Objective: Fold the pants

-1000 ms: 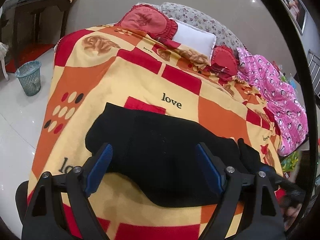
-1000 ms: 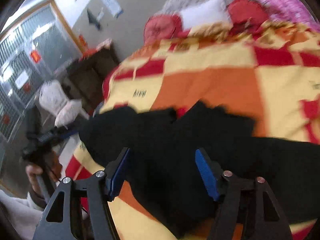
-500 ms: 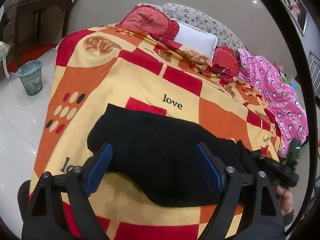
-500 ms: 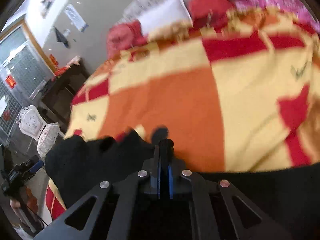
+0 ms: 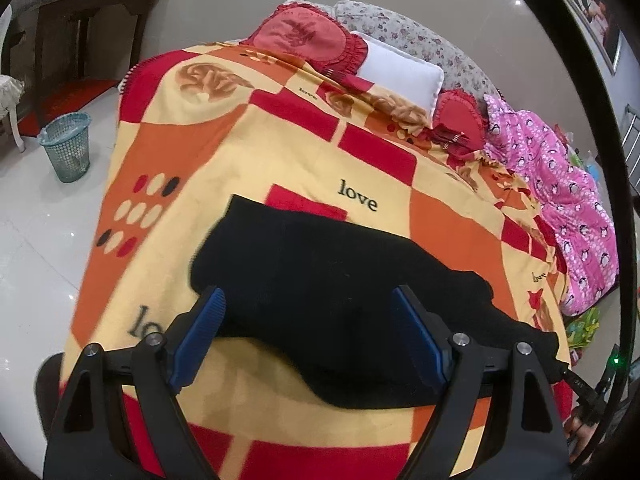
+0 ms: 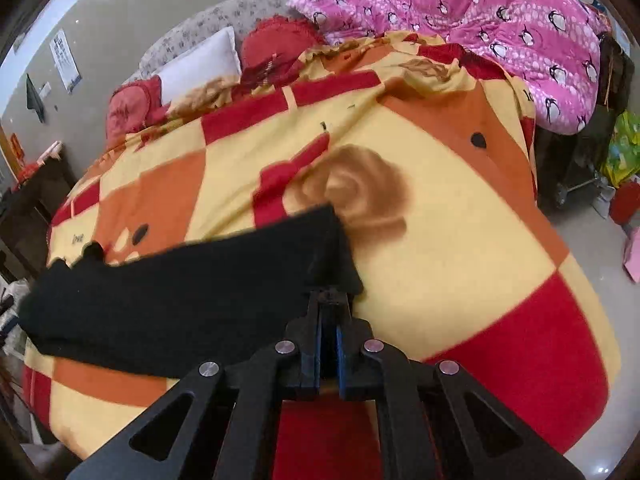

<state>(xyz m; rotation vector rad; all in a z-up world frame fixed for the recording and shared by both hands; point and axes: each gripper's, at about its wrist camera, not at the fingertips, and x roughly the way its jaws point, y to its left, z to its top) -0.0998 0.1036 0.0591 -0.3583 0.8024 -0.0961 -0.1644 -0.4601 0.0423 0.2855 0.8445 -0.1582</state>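
Note:
Black pants [image 5: 320, 280] lie across a red, orange and yellow blanket [image 5: 240, 152] on a bed. In the left wrist view my left gripper [image 5: 312, 320] is open and empty, its blue pads hovering over the near part of the pants. In the right wrist view the pants [image 6: 180, 300] stretch leftward as a long dark band. My right gripper [image 6: 329, 300] is shut on the pants at their right end, near a brown rose print.
Red cushions [image 5: 308, 36], a white pillow [image 5: 400, 68] and a pink penguin quilt [image 5: 560, 184] sit at the bed's head and far side. A blue mesh bin [image 5: 68, 146] stands on the floor at left. Bags lie on the floor at right [image 6: 620, 152].
My right gripper closed on the pants and carried that end to the right, stretching the fabric out. The left gripper stayed open and drifted slightly.

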